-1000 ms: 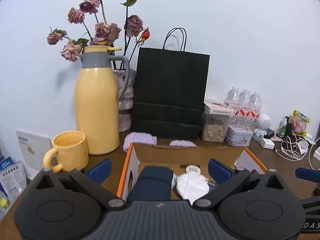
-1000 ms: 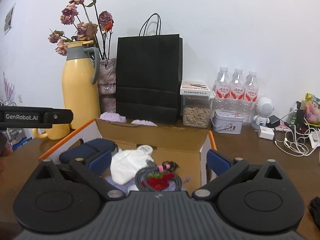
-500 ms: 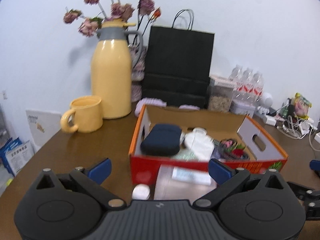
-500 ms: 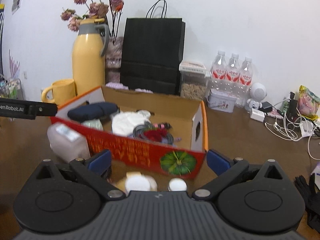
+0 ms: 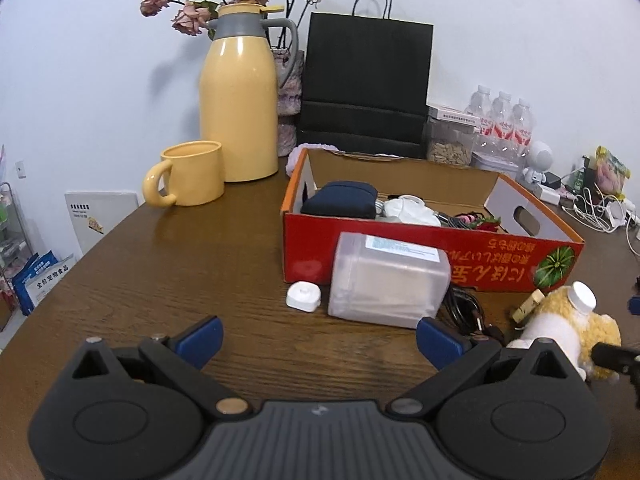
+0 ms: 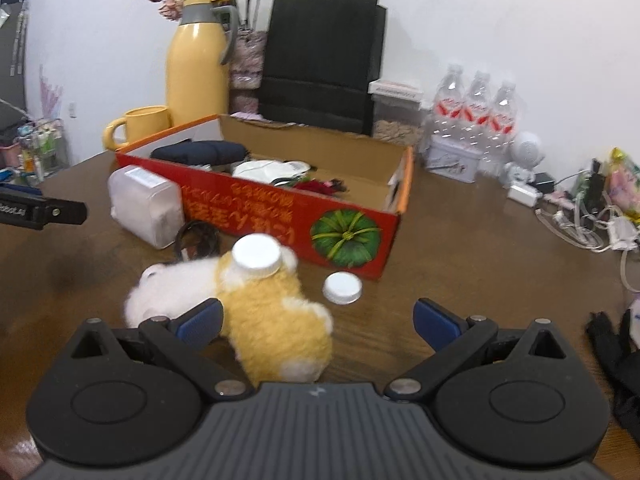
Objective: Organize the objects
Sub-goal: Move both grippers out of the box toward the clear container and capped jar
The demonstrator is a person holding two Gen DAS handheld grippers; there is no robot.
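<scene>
A red cardboard box sits mid-table, holding a navy pouch, a white cloth and cables. In front of it lie a translucent plastic container, a small white disc, a black cable and a yellow-and-white plush toy with a white-capped bottle on it. A white cap lies beside the plush. My left gripper is open above bare table. My right gripper is open, with the plush partly between its fingers.
A yellow thermos, a yellow mug, a vase of dried roses and a black paper bag stand behind the box. Water bottles, a tin, chargers and cables crowd the right. Black gloves lie at the right edge.
Both grippers have pulled back and away from above the box. The container, plush, bottle and caps in front of the box have come into view. Both grippers stay open.
</scene>
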